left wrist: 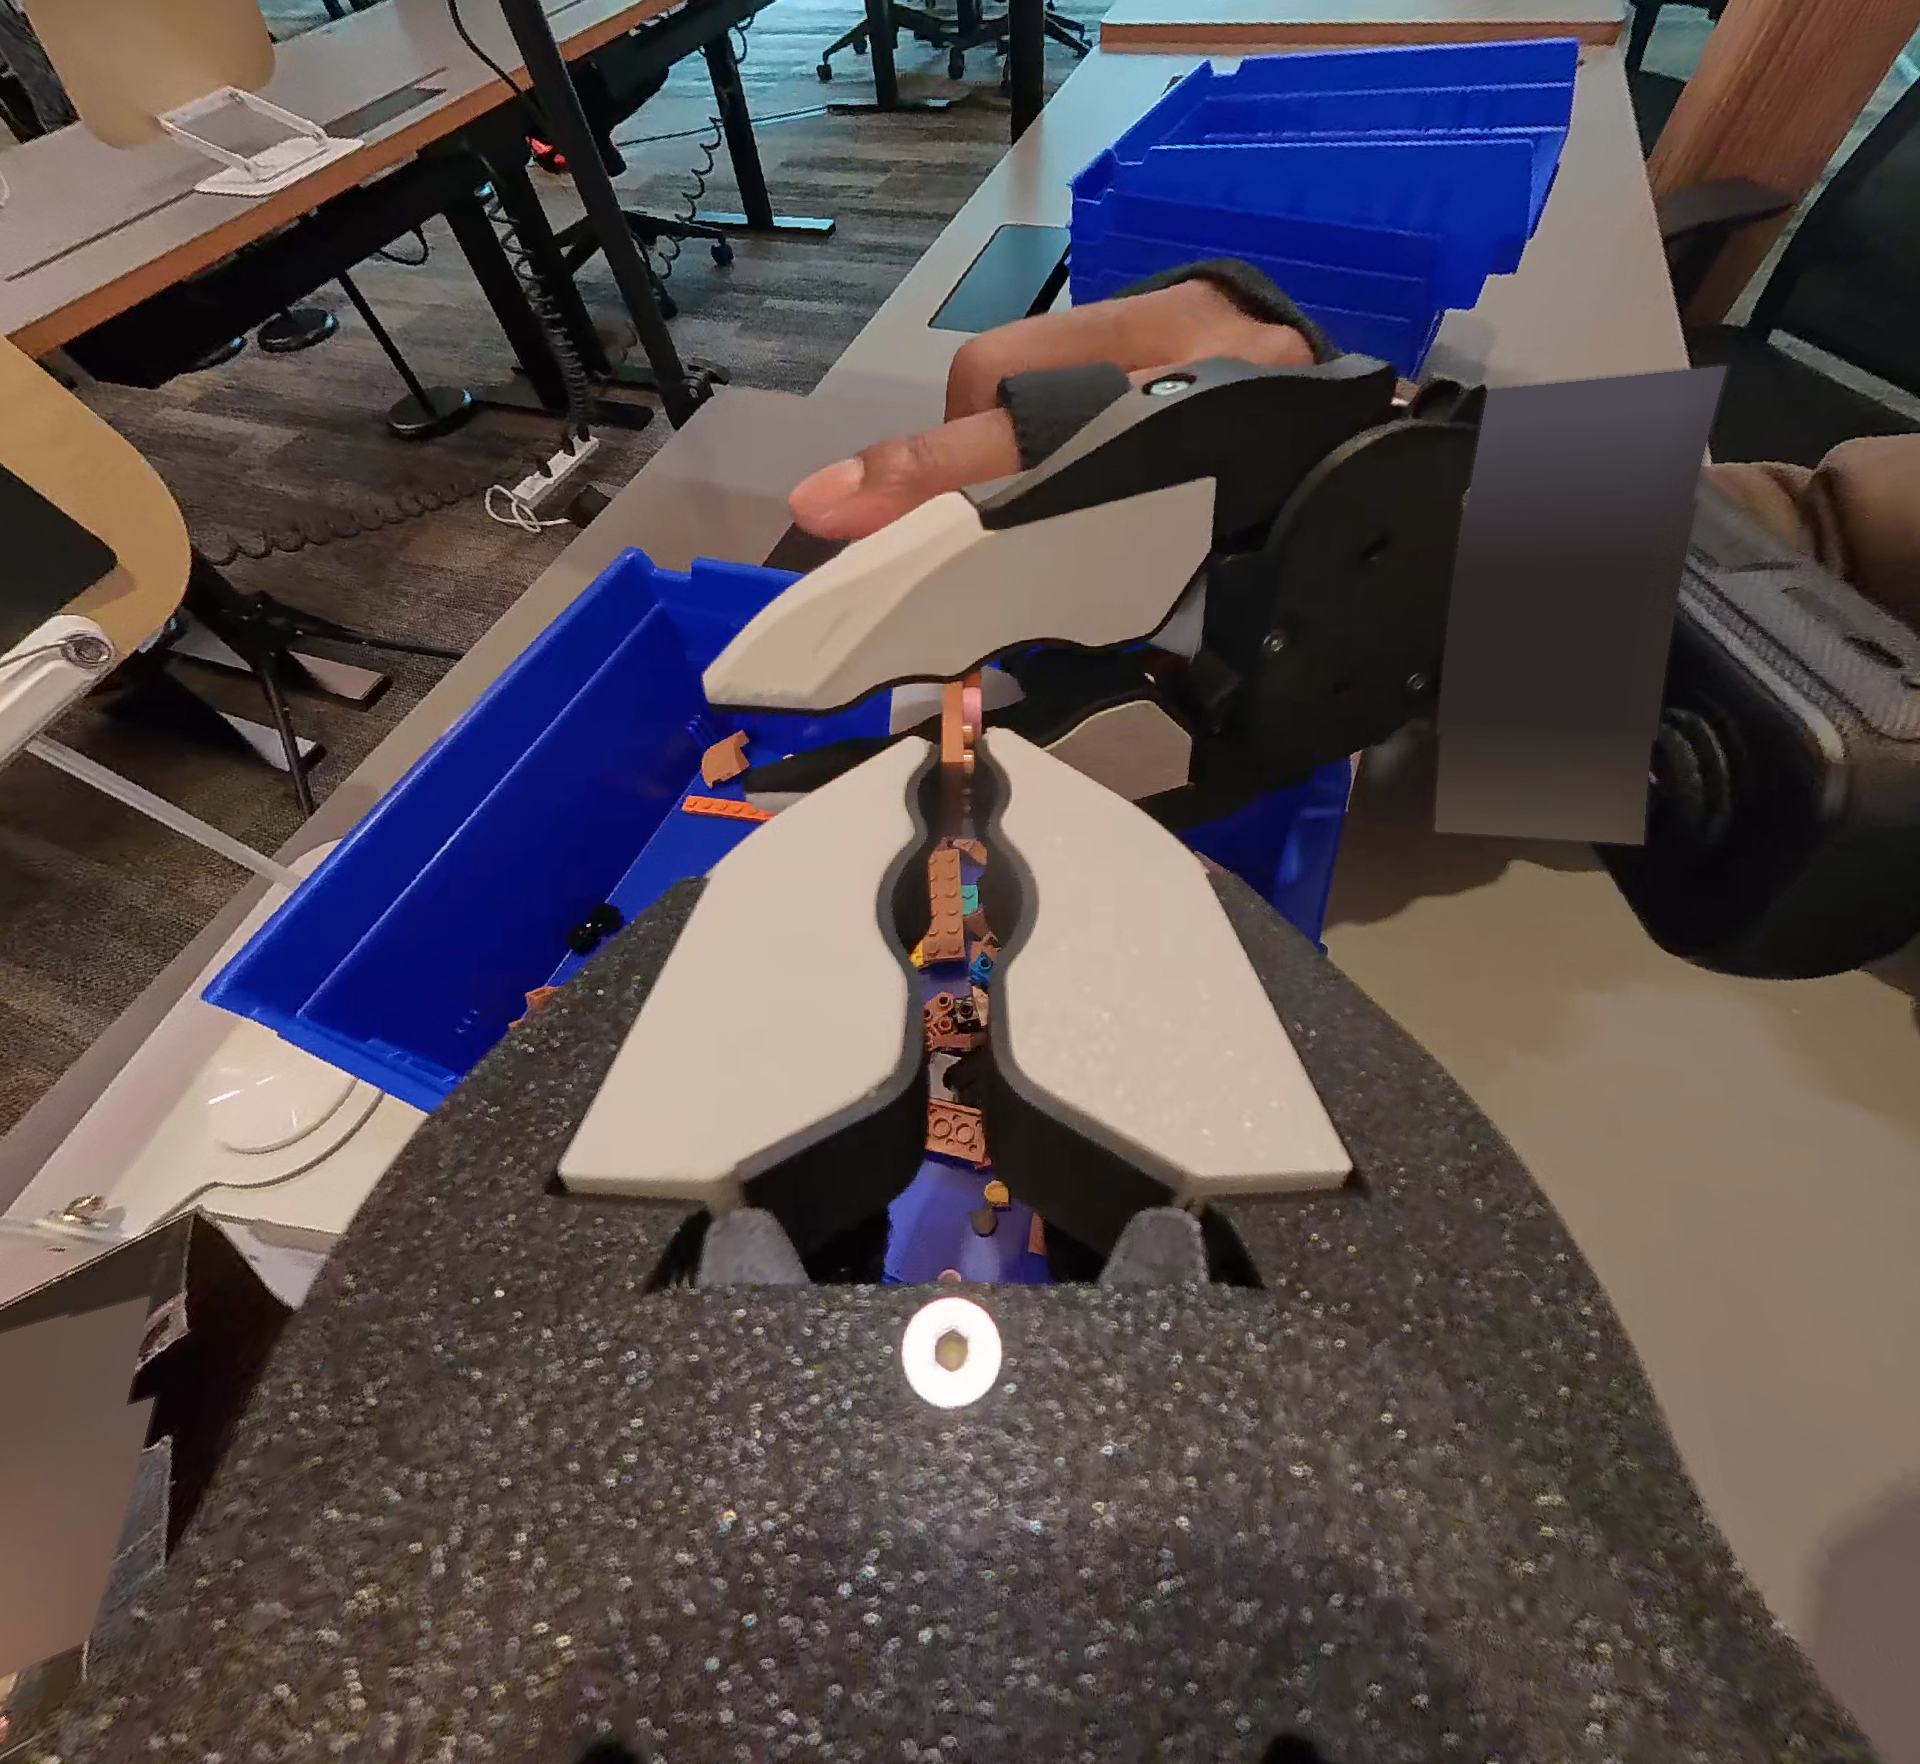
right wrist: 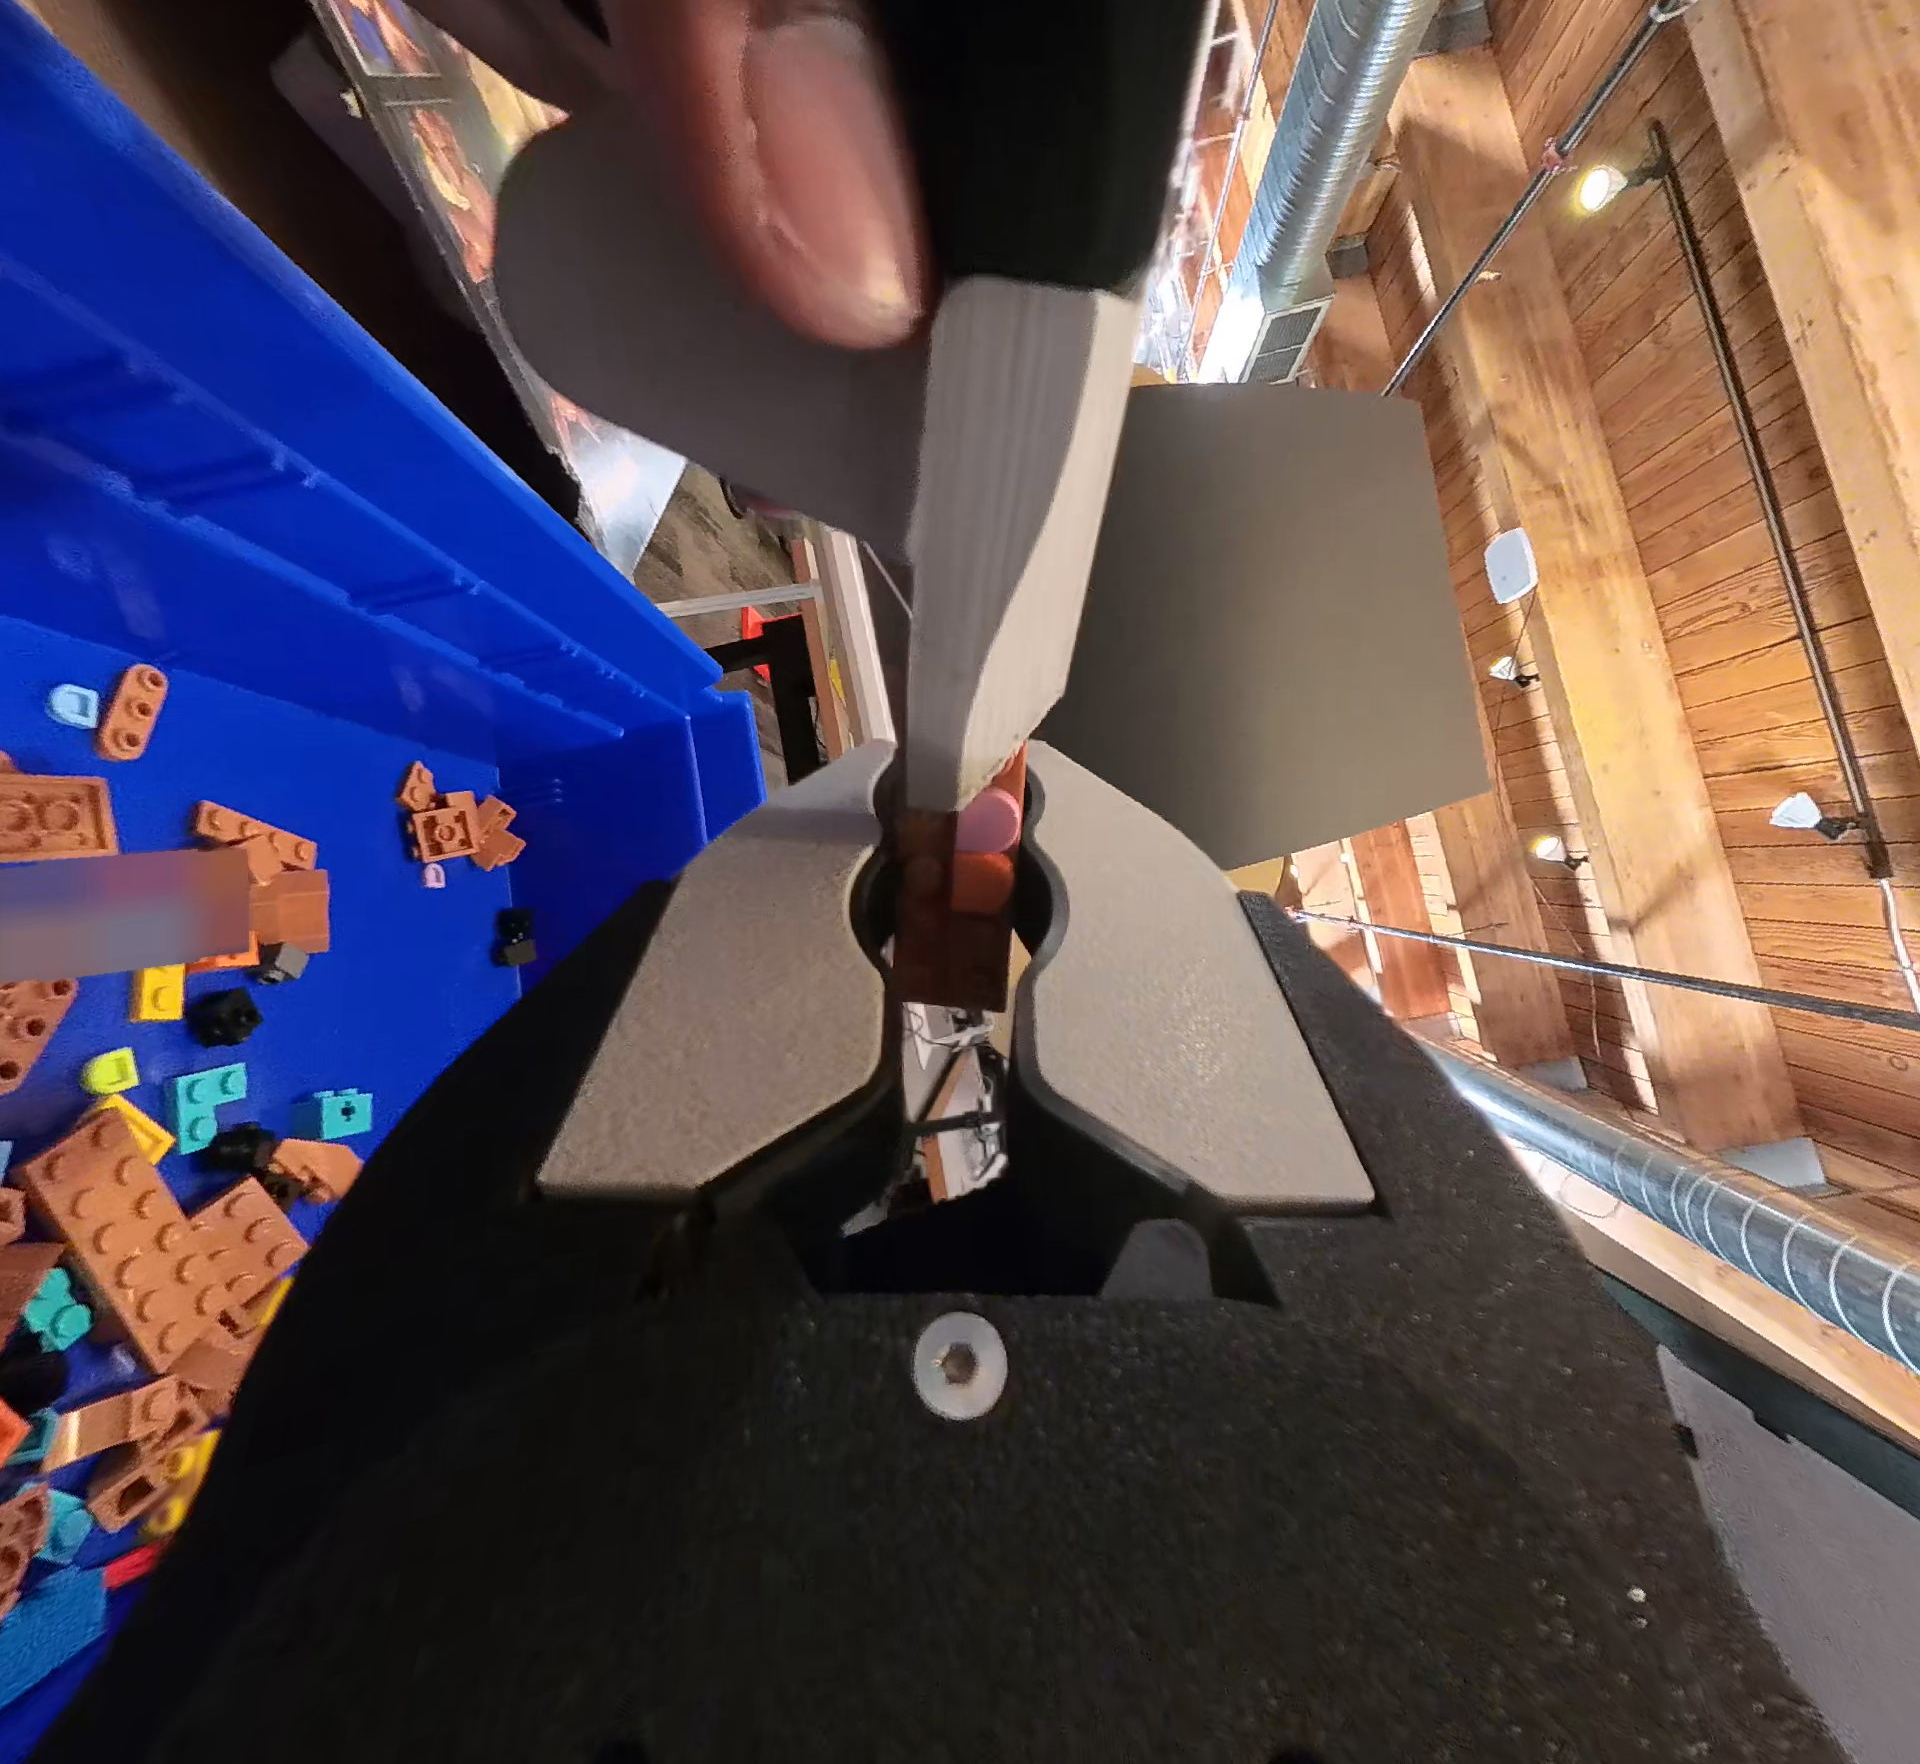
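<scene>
Both tongs, left [left wrist: 958,758] and right [right wrist: 961,821], clench one small brown-and-pink toy brick piece [right wrist: 961,925] above a blue plastic bin [left wrist: 499,841] of loose bricks on the grey surface [left wrist: 1558,1195].

Both tongs [left wrist: 958,758] crowd above the blue bin [left wrist: 436,883]; bare tabletop [left wrist: 1507,1143] lies open rightward.

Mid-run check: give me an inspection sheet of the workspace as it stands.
Surface: grey desk, long.
Job's things: brown brick piece gripped by both grippers; blue bin of loose bricks below.
Clutter: stacked blue bins farther along.
Grippers: left gripper shut on the piece; right gripper shut on it, a pink stud on it.
Cables: power strip and coiled cords on floor.
Surroundings: office desks, chairs; wooden ceiling, ducts.
</scene>
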